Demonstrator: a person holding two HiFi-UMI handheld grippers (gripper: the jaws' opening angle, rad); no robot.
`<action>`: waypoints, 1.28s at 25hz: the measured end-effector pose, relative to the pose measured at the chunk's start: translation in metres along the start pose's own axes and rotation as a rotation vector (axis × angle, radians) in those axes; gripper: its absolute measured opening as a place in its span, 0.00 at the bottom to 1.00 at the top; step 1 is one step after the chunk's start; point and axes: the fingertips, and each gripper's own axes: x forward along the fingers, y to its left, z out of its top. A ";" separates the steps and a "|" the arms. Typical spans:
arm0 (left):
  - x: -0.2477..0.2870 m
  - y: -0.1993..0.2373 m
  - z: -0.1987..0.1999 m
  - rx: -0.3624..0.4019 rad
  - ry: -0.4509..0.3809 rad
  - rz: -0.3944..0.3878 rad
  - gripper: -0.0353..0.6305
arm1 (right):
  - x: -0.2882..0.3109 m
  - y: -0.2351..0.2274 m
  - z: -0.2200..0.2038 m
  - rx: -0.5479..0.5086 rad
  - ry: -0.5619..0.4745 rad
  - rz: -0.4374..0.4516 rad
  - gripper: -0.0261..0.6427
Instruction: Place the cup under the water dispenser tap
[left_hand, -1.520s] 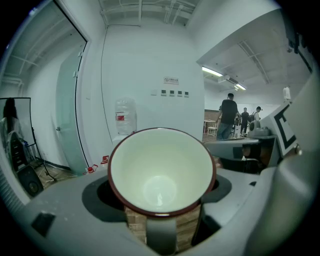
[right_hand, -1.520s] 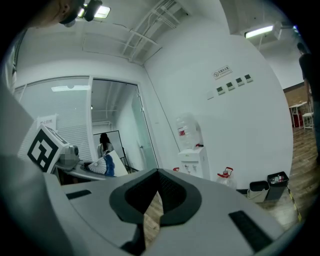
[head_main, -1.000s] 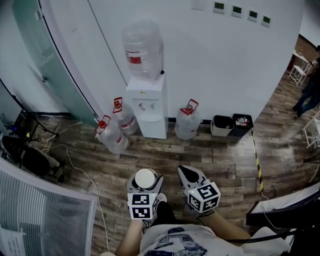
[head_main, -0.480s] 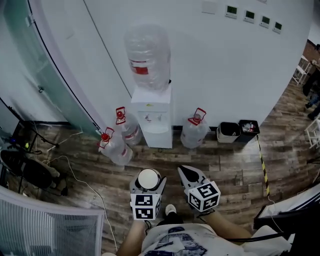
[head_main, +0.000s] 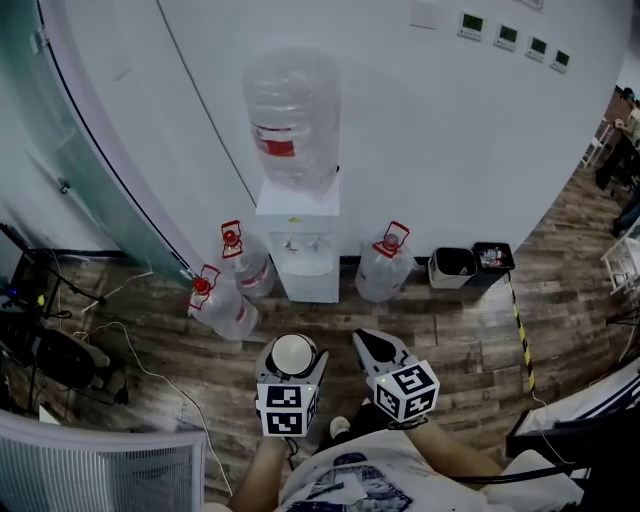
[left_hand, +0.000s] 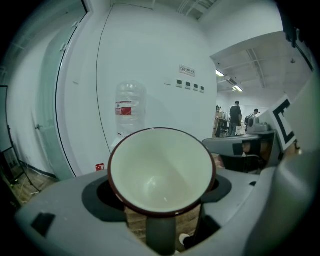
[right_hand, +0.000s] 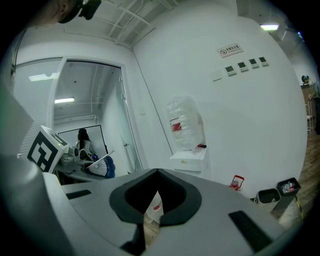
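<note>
A white cup (head_main: 293, 353) with a dark red rim (left_hand: 162, 171) sits upright and empty between the jaws of my left gripper (head_main: 291, 362), which is shut on it. The white water dispenser (head_main: 297, 236) stands against the wall ahead, a clear bottle (head_main: 291, 112) on top and its tap recess (head_main: 304, 246) facing me. In the left gripper view the dispenser's bottle (left_hand: 129, 105) shows behind the cup; in the right gripper view the dispenser (right_hand: 189, 157) is ahead to the right. My right gripper (head_main: 372, 352) is beside the left, shut with nothing in it.
Spare water jugs with red caps stand on the wood floor left (head_main: 222, 302) and right (head_main: 384, 266) of the dispenser. Two small bins (head_main: 470, 262) sit by the wall to the right. Cables (head_main: 130, 330) trail on the floor at left.
The view has shifted closer to the dispenser, which now looks larger. Both grippers keep their pose, the cup still held in the left.
</note>
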 end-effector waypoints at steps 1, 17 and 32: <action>0.006 0.003 0.002 -0.002 0.001 -0.002 0.72 | 0.004 -0.005 0.001 0.002 0.003 -0.004 0.07; 0.154 0.051 0.025 0.002 0.062 0.005 0.72 | 0.132 -0.110 0.003 0.046 0.042 -0.001 0.07; 0.314 0.110 -0.019 -0.018 0.129 -0.006 0.72 | 0.258 -0.202 -0.062 0.070 0.127 -0.040 0.07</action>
